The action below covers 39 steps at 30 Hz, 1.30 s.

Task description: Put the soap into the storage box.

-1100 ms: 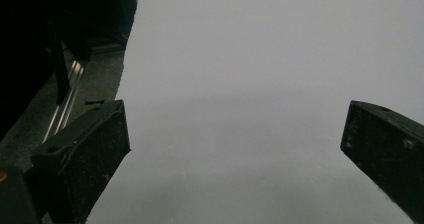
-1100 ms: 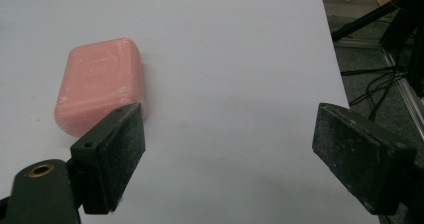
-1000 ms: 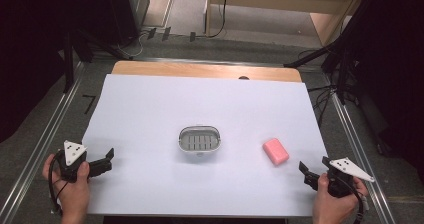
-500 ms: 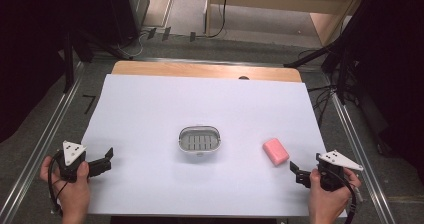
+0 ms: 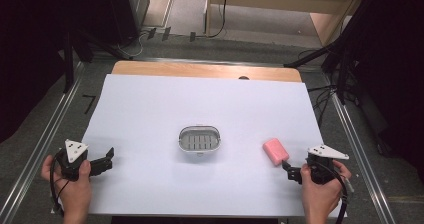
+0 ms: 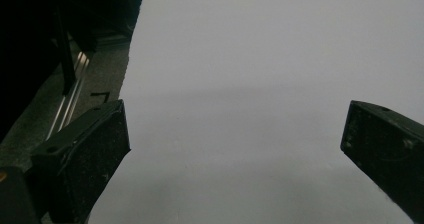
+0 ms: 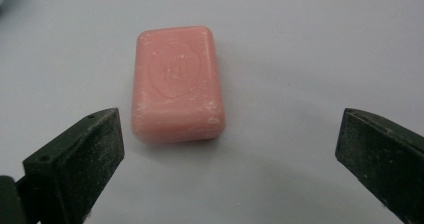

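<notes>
Item 1: pink soap bar (image 5: 276,151). Lies flat on the white table (image 5: 150,114) at the lower right of the high view, just up and left of my right tool (image 5: 291,172) and not touching it. In that view its long axis runs diagonally from upper left to lower right, the lower-right end nearest the tool. In the right gripper view the bar (image 7: 176,84) sits left of centre, long axis running away from the camera, near end level with the jaw tips and close to the left jaw. An oval stamp on its top face is too worn to read.

Item 2: right tool. Jaws spread wide, nothing pinched; they have just been opening. The bar lies ahead of the gap, not between the pads. Both jaws are cut off by the bottom of the right gripper view. Against the earlier high view, this tool now sits nearer the soap.

Item 3: left tool (image 5: 102,162). Lower left of the high view, jaws spread over bare table, gripping nothing. Its place matches the earlier view. In the left gripper view (image 6: 235,139) the area beyond the table edge at upper left is too dark to make out.

Item 4: oval soap dish (image 5: 199,139). Centre of the table, well apart from the bar, slotted floor, unmoved.
</notes>
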Each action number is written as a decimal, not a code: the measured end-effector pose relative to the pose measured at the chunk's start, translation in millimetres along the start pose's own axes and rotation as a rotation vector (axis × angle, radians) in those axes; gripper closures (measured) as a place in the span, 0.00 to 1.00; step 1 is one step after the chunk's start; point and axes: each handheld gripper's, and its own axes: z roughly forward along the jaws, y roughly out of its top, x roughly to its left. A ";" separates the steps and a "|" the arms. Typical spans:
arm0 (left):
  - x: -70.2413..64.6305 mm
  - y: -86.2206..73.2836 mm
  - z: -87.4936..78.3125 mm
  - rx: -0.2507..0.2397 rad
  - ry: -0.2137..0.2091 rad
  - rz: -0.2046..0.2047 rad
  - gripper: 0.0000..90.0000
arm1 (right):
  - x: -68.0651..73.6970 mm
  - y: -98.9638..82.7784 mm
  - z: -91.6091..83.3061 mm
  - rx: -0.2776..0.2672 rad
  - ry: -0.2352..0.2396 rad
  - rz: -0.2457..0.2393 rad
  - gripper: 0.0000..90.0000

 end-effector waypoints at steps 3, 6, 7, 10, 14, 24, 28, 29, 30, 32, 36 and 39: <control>0.0 -0.3 -0.7 -0.006 -0.004 0.003 0.00 | 3.0 3.4 3.6 0.025 0.015 0.006 0.00; -0.5 -0.6 -1.1 -0.011 -0.009 0.005 0.00 | 5.4 9.4 7.5 0.061 0.025 0.001 0.00; -0.8 -0.7 -1.1 -0.012 -0.007 0.006 0.00 | 6.2 11.5 9.1 0.073 0.027 -0.001 0.00; -1.1 -0.6 -0.8 -0.012 -0.007 0.011 0.00 | 7.7 15.6 12.3 0.104 0.037 -0.005 0.00; -1.2 -0.4 -0.6 -0.005 -0.007 0.018 0.00 | 13.8 26.4 18.5 0.162 0.033 -0.031 0.00; -1.5 -0.3 -0.4 -0.002 -0.006 0.023 0.00 | 18.1 45.8 31.0 0.282 0.016 -0.028 0.00; -1.7 -0.2 -0.4 -0.001 -0.006 0.025 0.00 | 19.2 49.9 36.1 0.324 0.011 -0.028 0.02; -1.7 -0.2 -0.4 -0.001 -0.005 0.025 0.00 | 19.2 49.9 36.1 0.324 0.011 -0.028 0.02; -1.8 -0.1 -0.3 0.000 -0.006 0.026 0.00 | 19.5 51.0 37.3 0.326 0.010 -0.027 0.03; -2.0 -0.1 -0.3 0.000 -0.006 0.028 0.00 | 20.3 53.1 39.7 0.346 0.008 -0.035 0.05; -2.2 -0.2 -0.1 -0.001 -0.006 0.027 0.00 | 21.2 55.5 47.5 0.384 0.023 -0.047 0.09; -2.2 -0.2 -0.1 0.000 -0.006 0.028 0.00 | 21.3 56.2 49.8 0.391 0.029 -0.041 0.12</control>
